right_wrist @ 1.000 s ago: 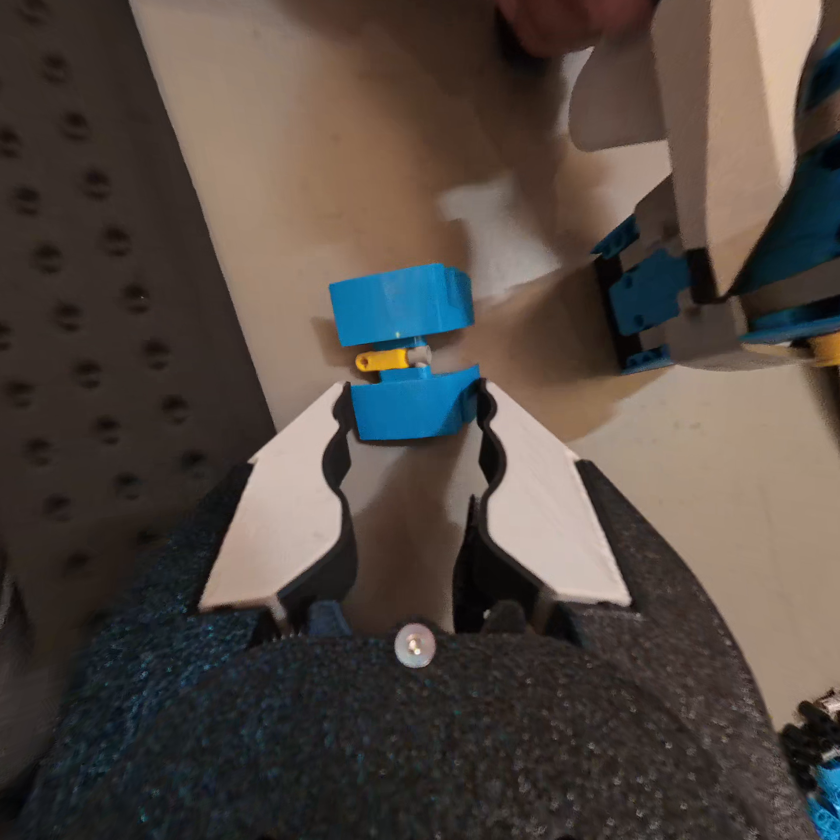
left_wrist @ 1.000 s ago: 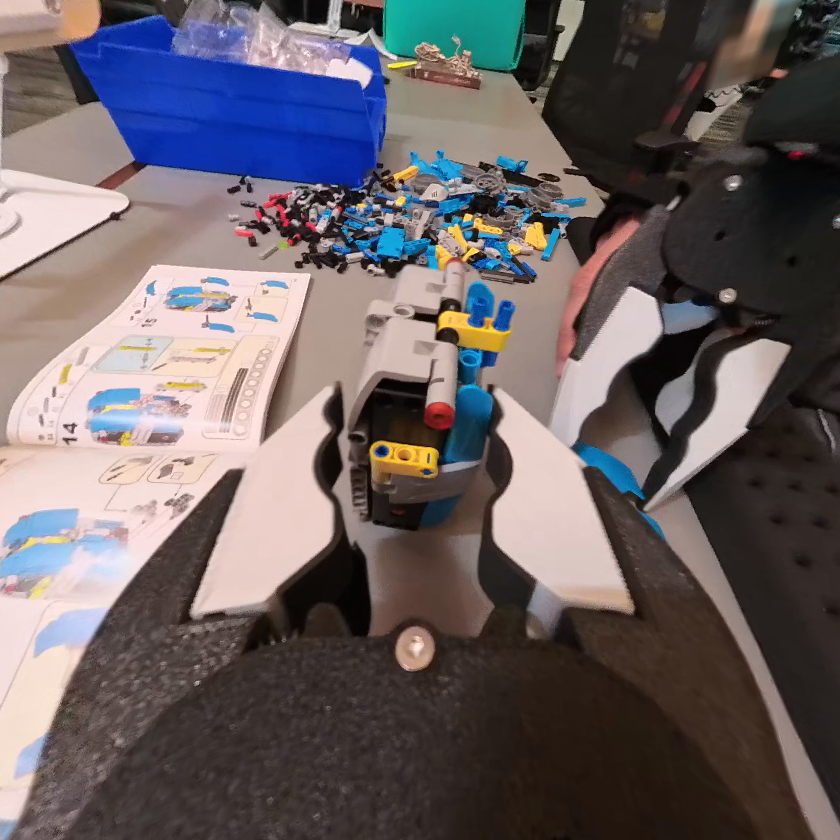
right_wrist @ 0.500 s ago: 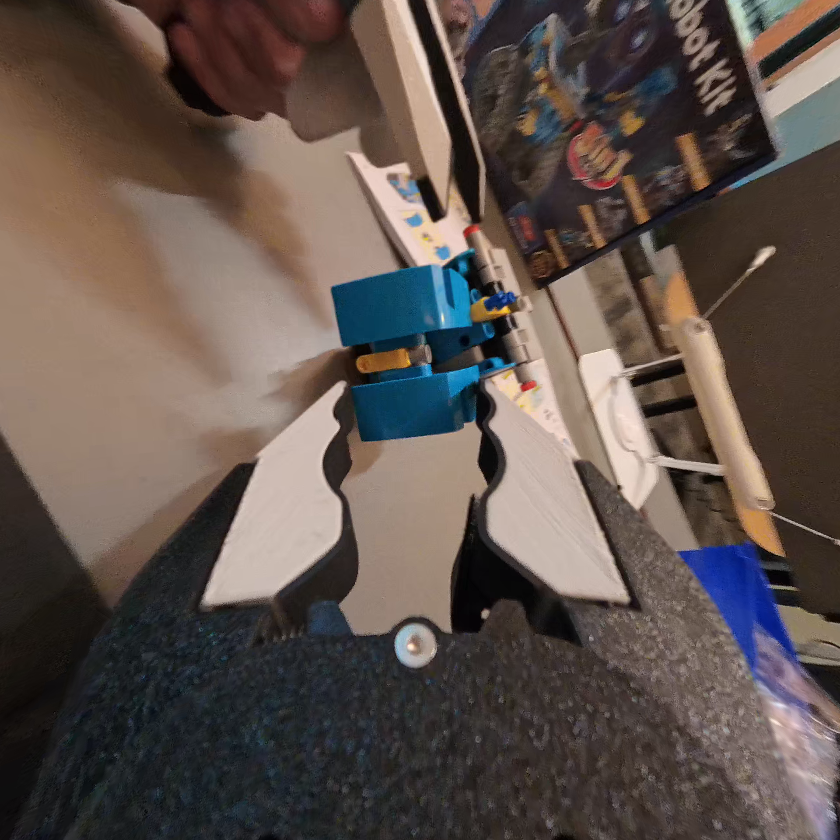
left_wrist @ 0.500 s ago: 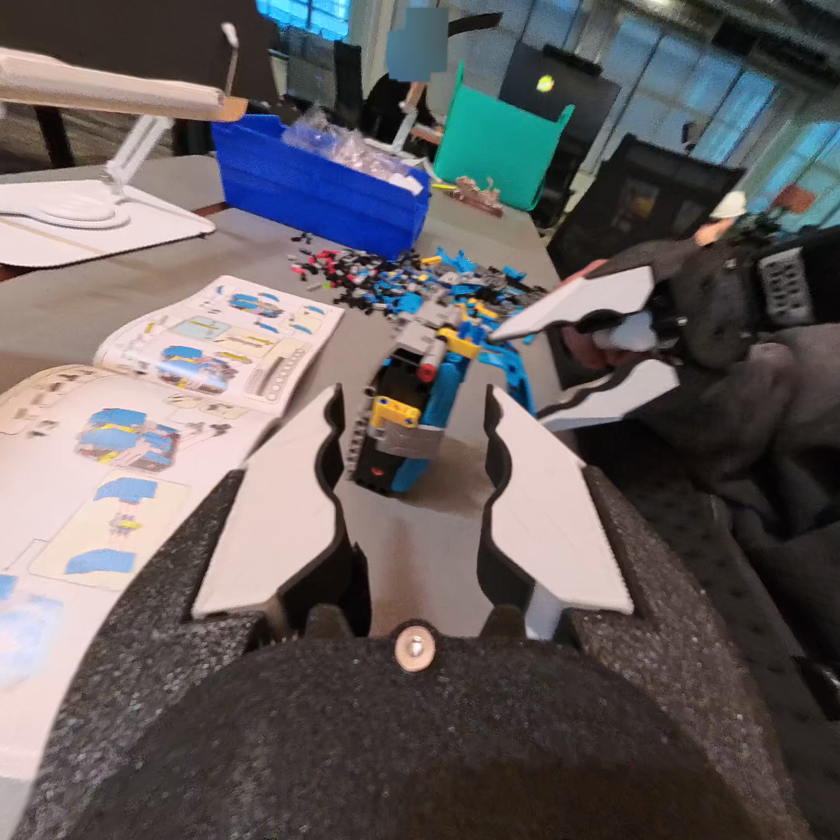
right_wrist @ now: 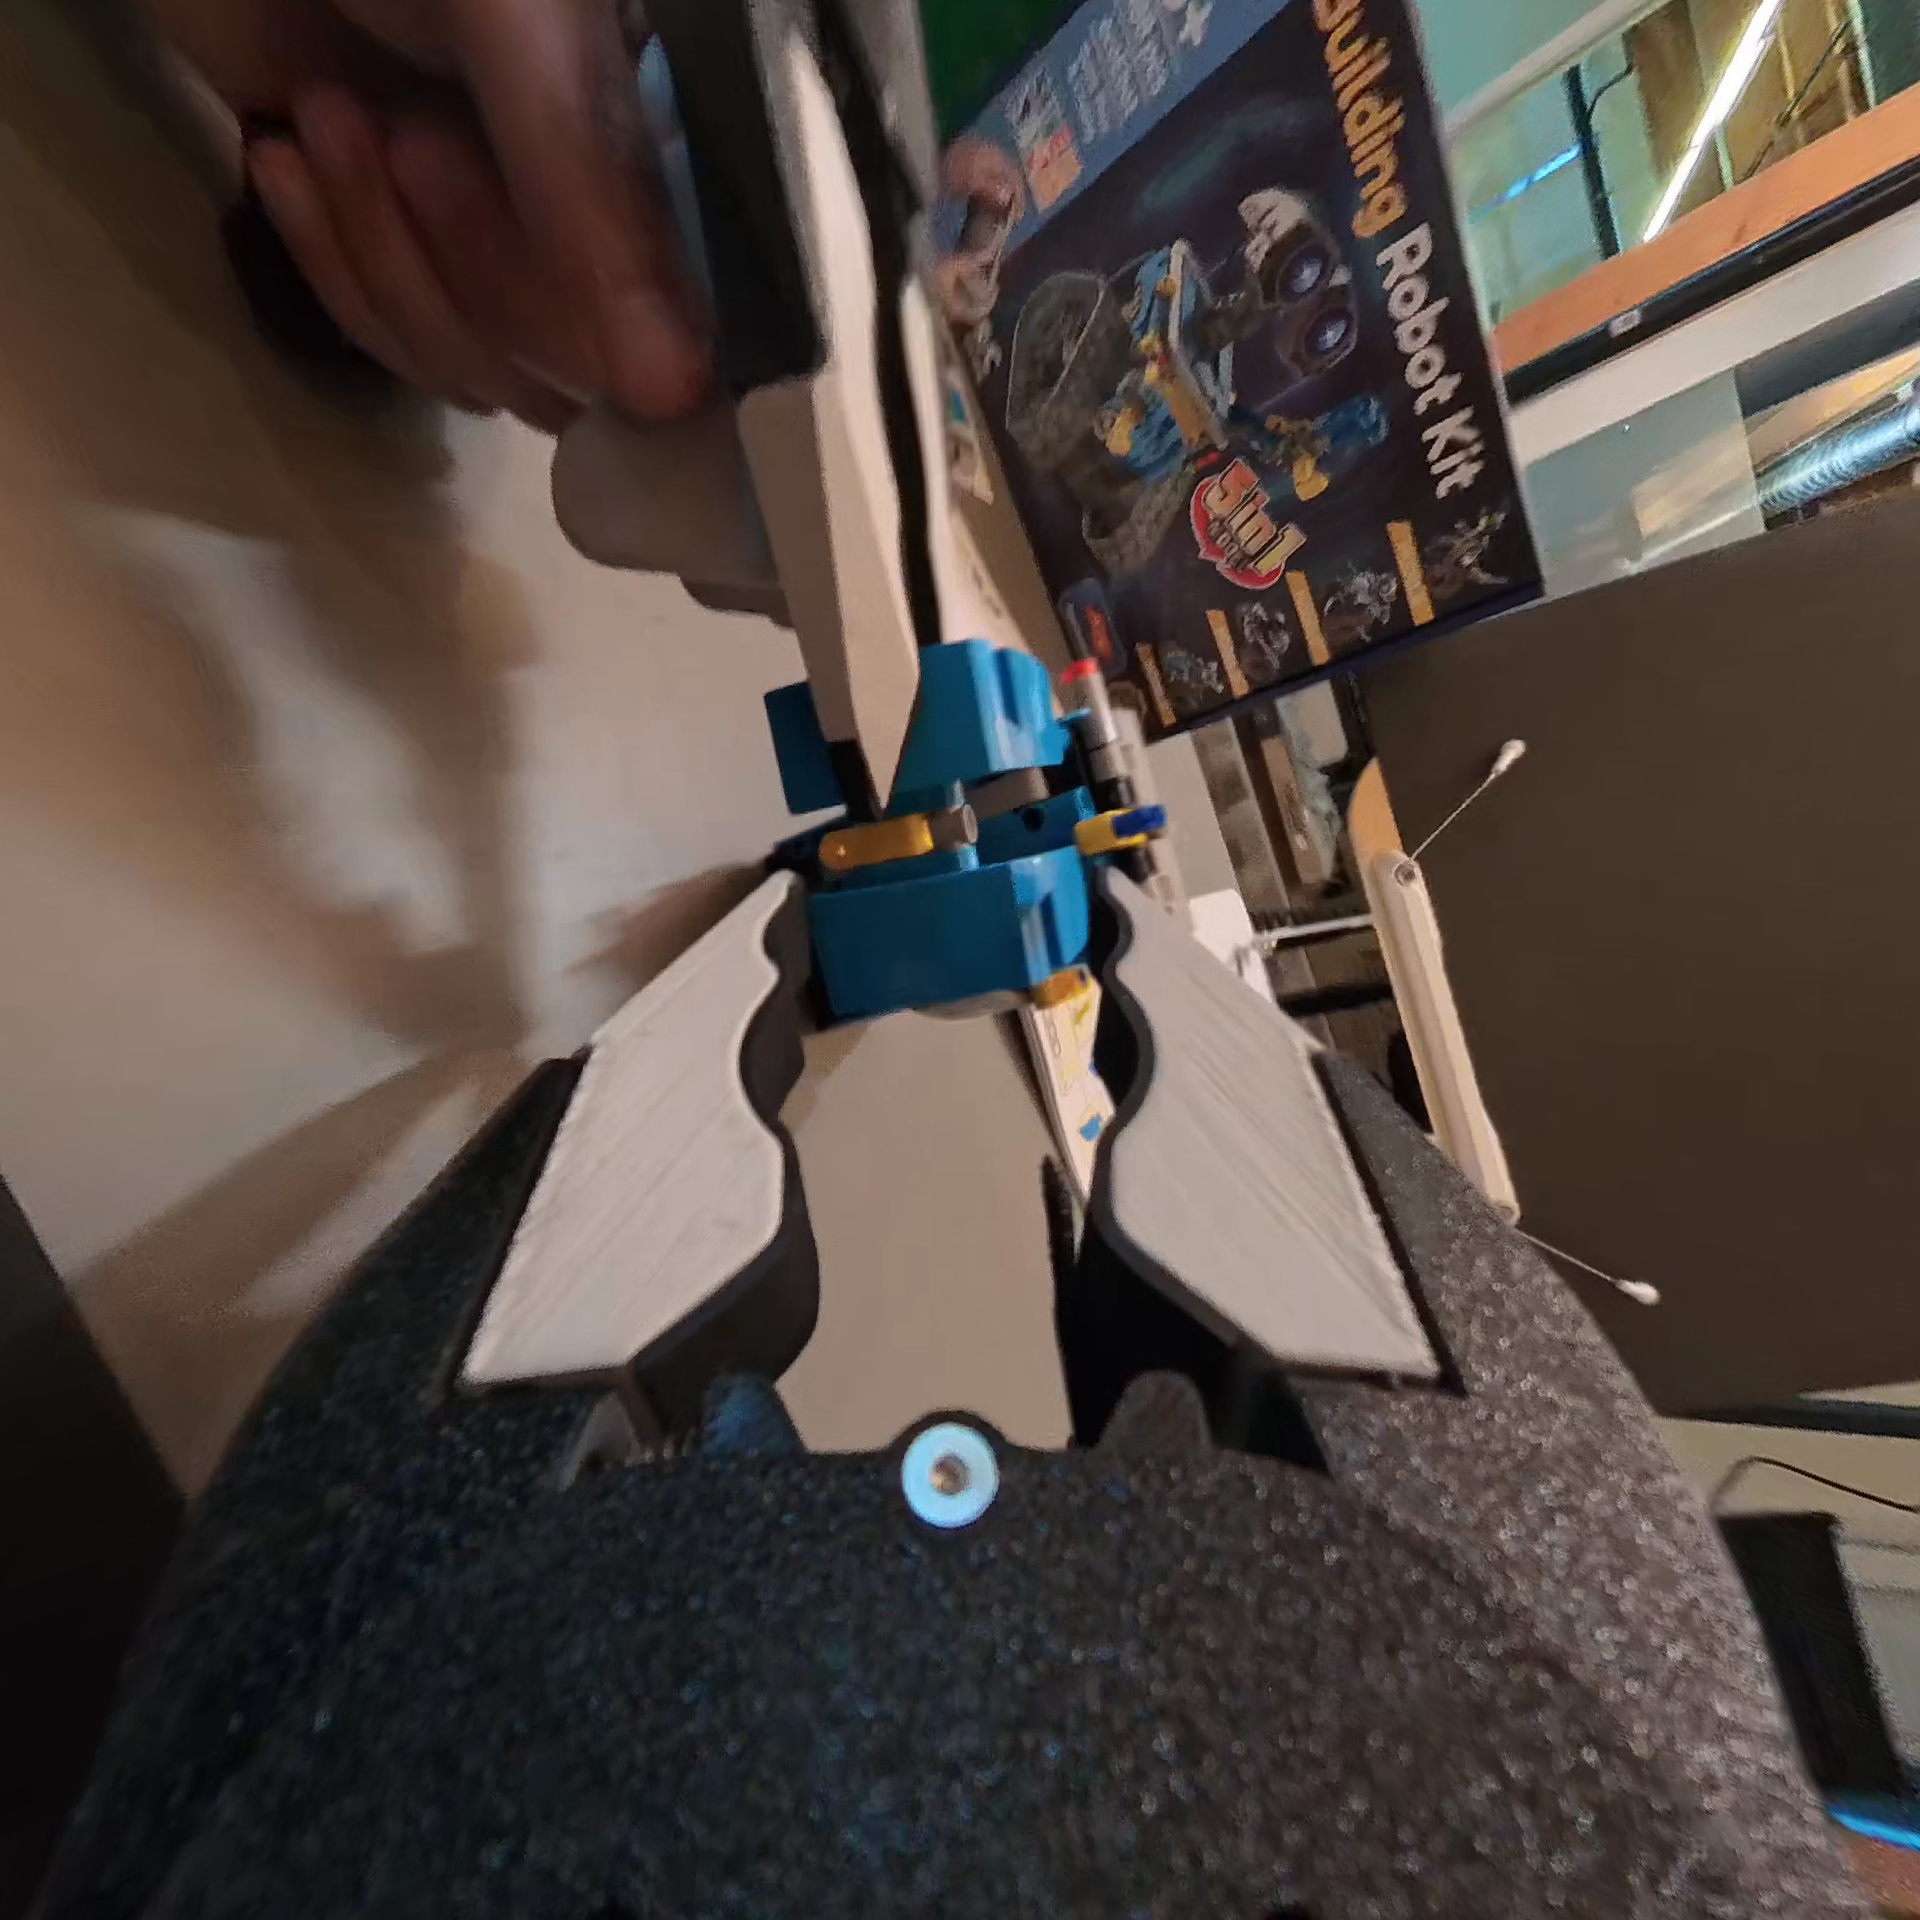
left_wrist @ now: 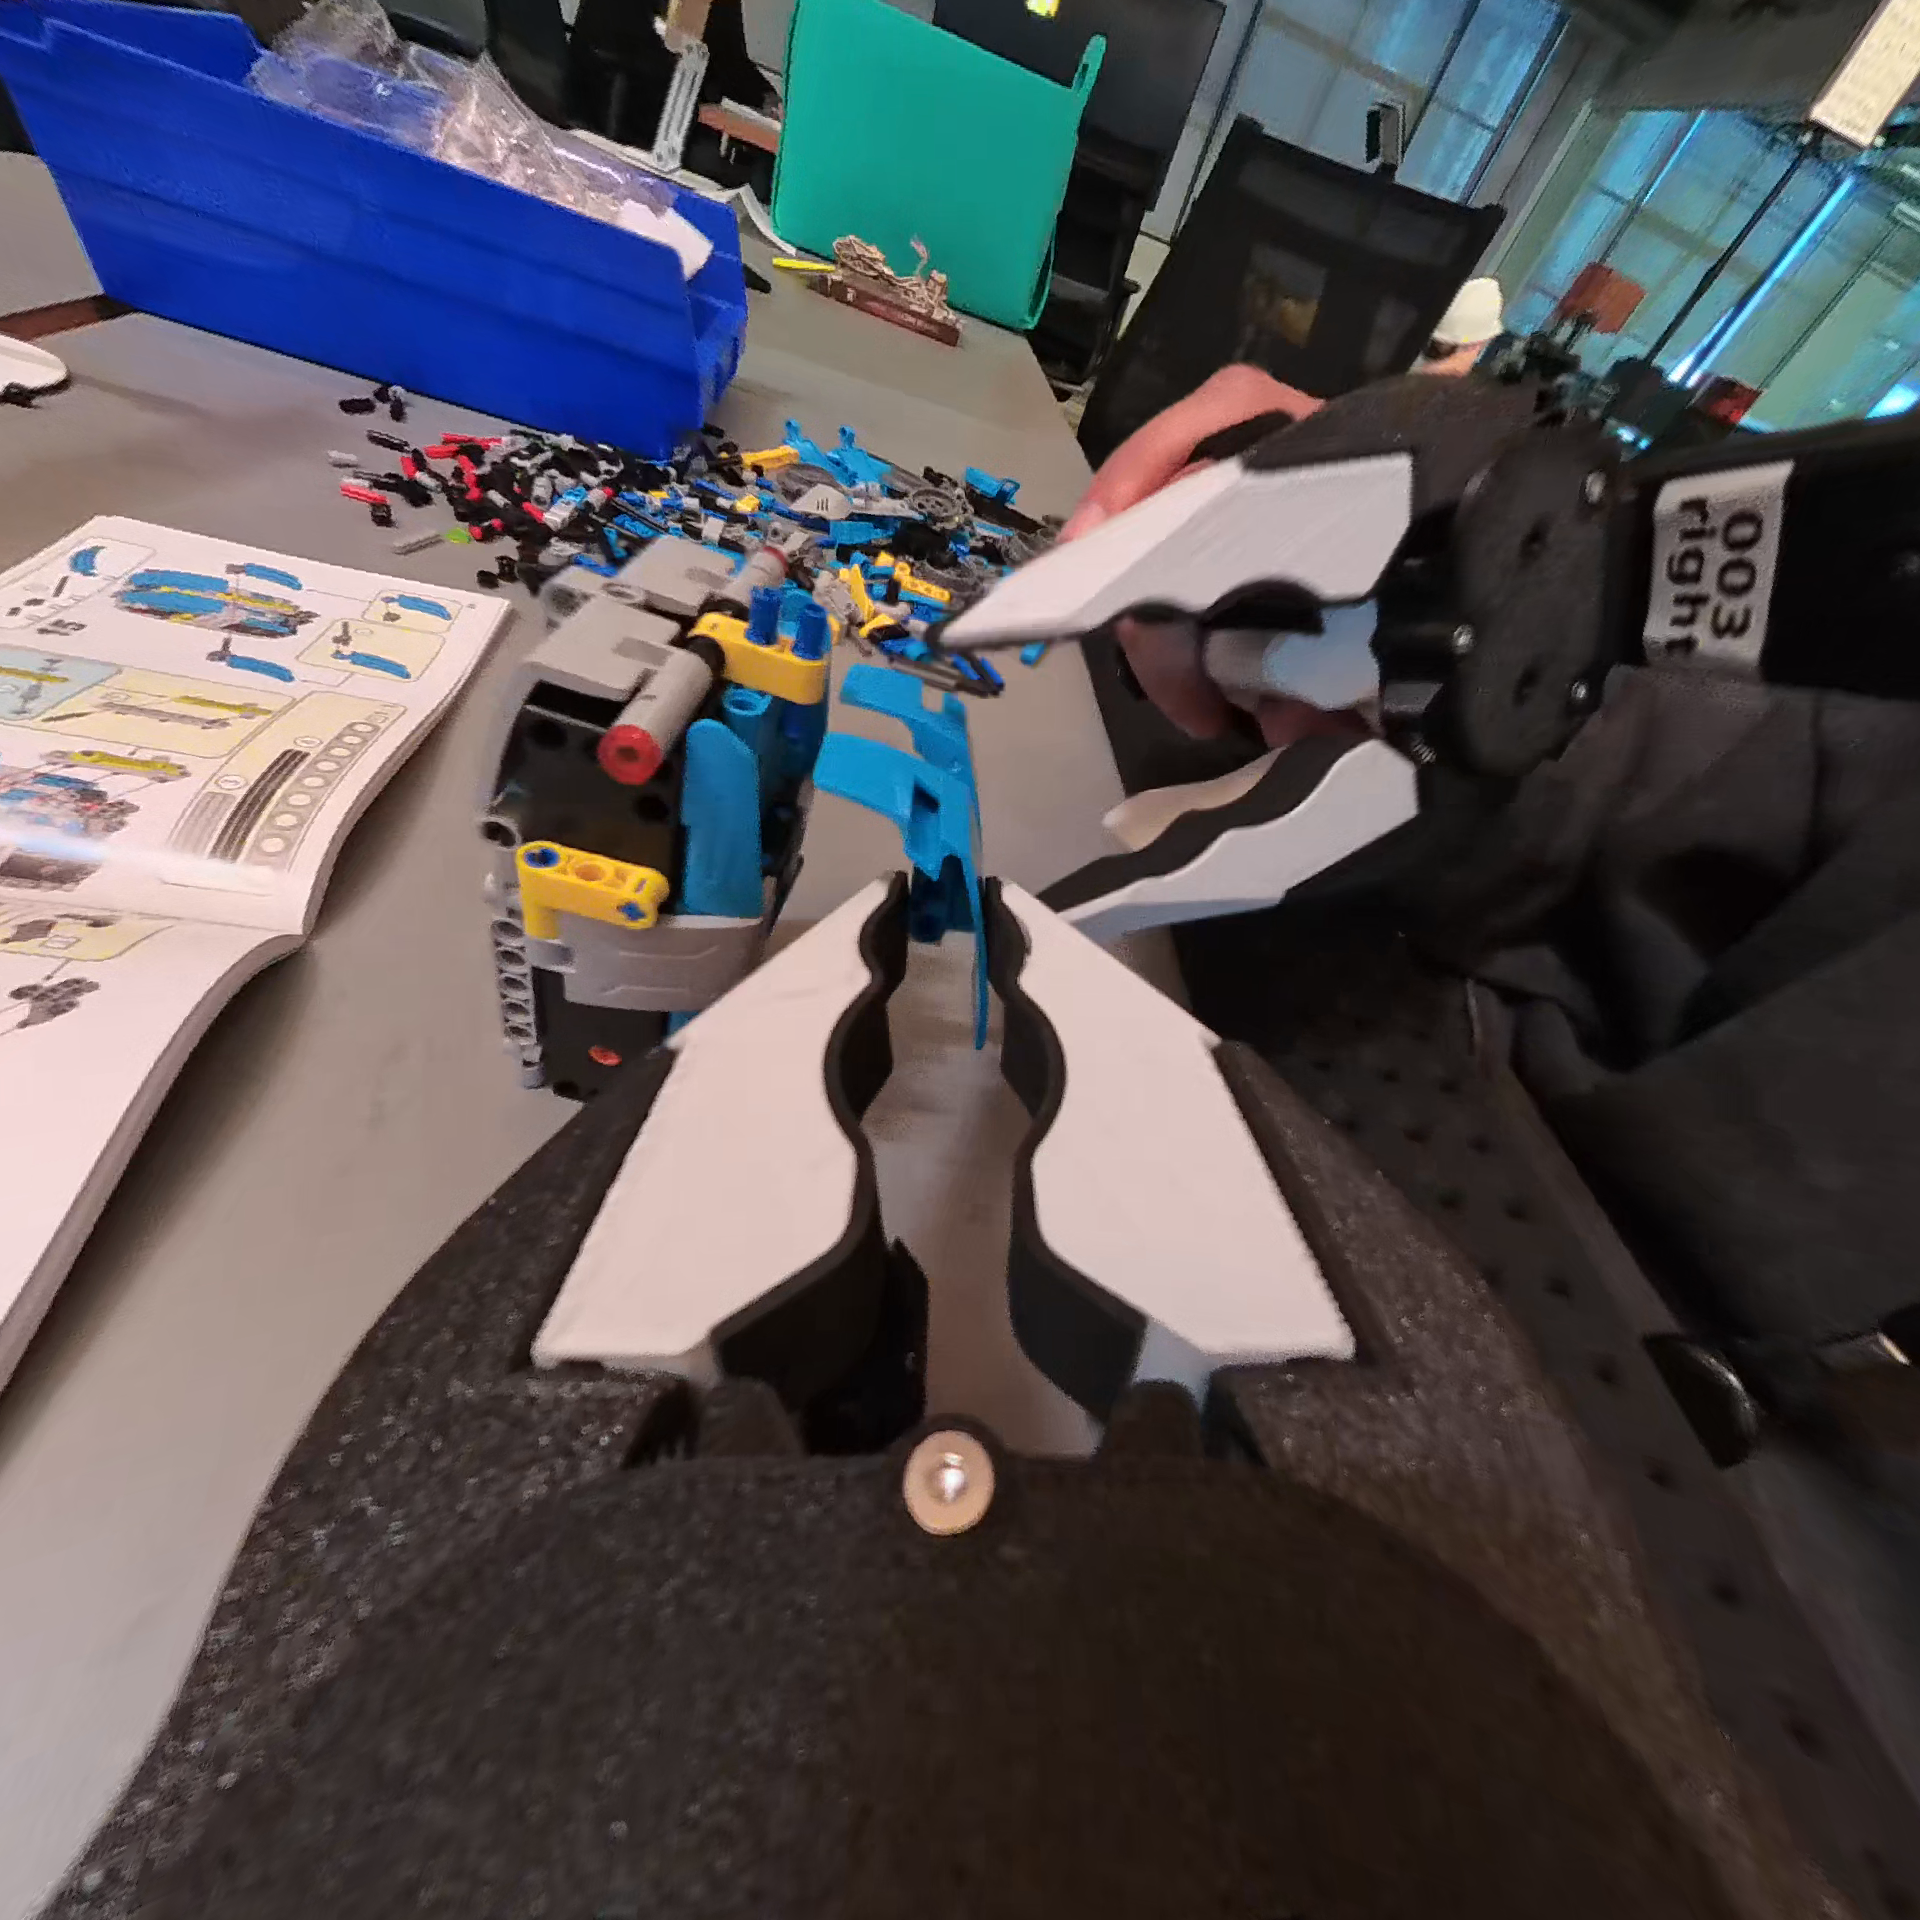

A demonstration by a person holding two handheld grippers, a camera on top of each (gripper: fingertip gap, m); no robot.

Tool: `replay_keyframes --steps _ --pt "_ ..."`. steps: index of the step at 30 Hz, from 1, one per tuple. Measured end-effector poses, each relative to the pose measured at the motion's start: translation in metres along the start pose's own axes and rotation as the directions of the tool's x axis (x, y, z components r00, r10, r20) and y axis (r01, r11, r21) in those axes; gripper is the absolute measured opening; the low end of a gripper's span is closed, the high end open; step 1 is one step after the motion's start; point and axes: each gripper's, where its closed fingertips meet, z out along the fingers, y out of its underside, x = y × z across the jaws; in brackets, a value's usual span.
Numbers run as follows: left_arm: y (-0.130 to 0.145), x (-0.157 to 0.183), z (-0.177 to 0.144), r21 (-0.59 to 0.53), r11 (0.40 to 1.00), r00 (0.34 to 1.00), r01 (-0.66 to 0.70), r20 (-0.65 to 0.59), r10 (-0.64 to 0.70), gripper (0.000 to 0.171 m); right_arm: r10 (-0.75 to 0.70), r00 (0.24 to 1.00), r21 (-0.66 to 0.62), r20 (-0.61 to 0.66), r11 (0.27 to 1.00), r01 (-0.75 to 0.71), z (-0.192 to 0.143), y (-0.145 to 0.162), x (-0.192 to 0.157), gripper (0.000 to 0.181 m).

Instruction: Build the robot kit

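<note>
A small blue brick assembly (left_wrist: 894,779) with a yellow pin is held in the air by both grippers. My left gripper (left_wrist: 943,899) is shut on its thin near edge. My right gripper (right_wrist: 945,883) is shut on its lower blue block (right_wrist: 925,935); one of the left gripper's fingers (right_wrist: 842,540) comes down onto the upper block. In the left wrist view the right gripper (left_wrist: 1013,748) reaches in from the right, with a hand behind it. A grey, black and blue brick model (left_wrist: 634,831) stands on the grey table (left_wrist: 364,1143) just left of the piece, with no gripper on it.
An open instruction booklet (left_wrist: 208,675) lies to the left. A pile of loose small parts (left_wrist: 727,499) lies beyond the model, in front of a blue bin (left_wrist: 364,239). A dark kit box (right_wrist: 1247,364) and a white lamp arm (right_wrist: 1423,987) stand behind. A black perforated seat (left_wrist: 1455,1195) is at the table's right edge. Less than 4 cm separates the two grippers' tips.
My left gripper let go of the model, moved right and closed on the blue piece. My right gripper lifted the blue piece from the table edge and brought it beside the model.
</note>
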Motion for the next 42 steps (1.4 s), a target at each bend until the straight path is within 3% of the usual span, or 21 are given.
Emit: replay_keyframes --steps 5,9,11,14,20,22,25,28,30,31,35,38,40,42 --pt "-0.001 -0.006 0.0 0.007 1.0 0.999 0.028 0.023 -0.028 0.013 0.199 0.975 0.096 0.098 0.973 -0.208 -0.013 -0.013 0.038 0.073" --pt "0.001 -0.007 0.002 -0.007 0.999 0.999 0.033 0.026 -0.033 0.013 0.092 0.986 0.037 0.142 0.995 -0.098 0.006 -0.004 0.042 0.064" --pt "0.002 -0.006 0.003 -0.017 0.999 0.999 0.043 0.002 -0.043 0.013 0.147 0.965 0.046 0.219 0.986 -0.161 0.016 -0.001 0.04 0.059" --pt "0.002 -0.01 0.003 -0.022 0.998 0.998 0.056 0.0 -0.056 0.014 0.366 0.832 -0.002 0.417 0.916 -0.401 0.027 0.007 0.036 0.071" --pt "0.0 -0.024 0.002 -0.024 0.994 0.994 0.108 -0.003 -0.108 0.013 0.524 0.608 -0.084 0.597 0.794 -0.602 0.048 0.024 0.038 0.06" --pt "-0.001 -0.025 0.001 -0.027 0.993 0.993 0.114 -0.029 -0.115 0.013 0.576 0.511 -0.126 0.638 0.733 -0.669 0.056 0.028 0.043 0.043" --pt "-0.002 -0.026 -0.001 -0.022 0.989 0.988 0.143 -0.06 -0.145 0.013 0.668 0.305 -0.227 0.678 0.586 -0.778 0.065 0.037 0.052 0.044" --pt "-0.003 -0.029 -0.004 -0.016 0.983 0.979 0.185 -0.081 -0.186 0.013 0.757 0.073 -0.359 0.65 0.39 -0.848 0.075 0.053 0.059 0.043" --pt "-0.004 -0.027 -0.006 -0.019 0.979 0.972 0.205 -0.112 -0.205 0.013 0.762 -0.139 -0.533 0.632 0.298 -0.792 0.072 0.061 0.044 0.042" --pt "-0.003 -0.027 -0.006 -0.024 0.977 0.97 0.211 -0.121 -0.212 0.013 0.748 -0.206 -0.578 0.631 0.276 -0.768 0.069 0.062 0.037 0.042" --pt "0.003 -0.024 -0.01 -0.083 0.96 0.945 0.269 -0.169 -0.28 0.013 0.759 -0.282 -0.658 0.586 0.242 -0.713 0.069 0.066 0.016 0.041" --pt "-0.002 -0.025 -0.016 -0.05 0.937 0.914 0.347 -0.204 -0.35 0.013 0.794 -0.236 -0.699 0.56 0.301 -0.648 0.071 0.073 -0.012 0.041" --pt "-0.003 -0.027 -0.02 -0.035 0.923 0.9 0.383 -0.211 -0.381 0.013 0.775 -0.268 -0.703 0.573 0.296 -0.646 0.07 0.065 -0.015 0.039" --pt "-0.002 -0.027 -0.021 -0.032 0.921 0.899 0.388 -0.208 -0.386 0.013 0.773 -0.254 -0.695 0.581 0.31 -0.649 0.07 0.063 -0.016 0.039"
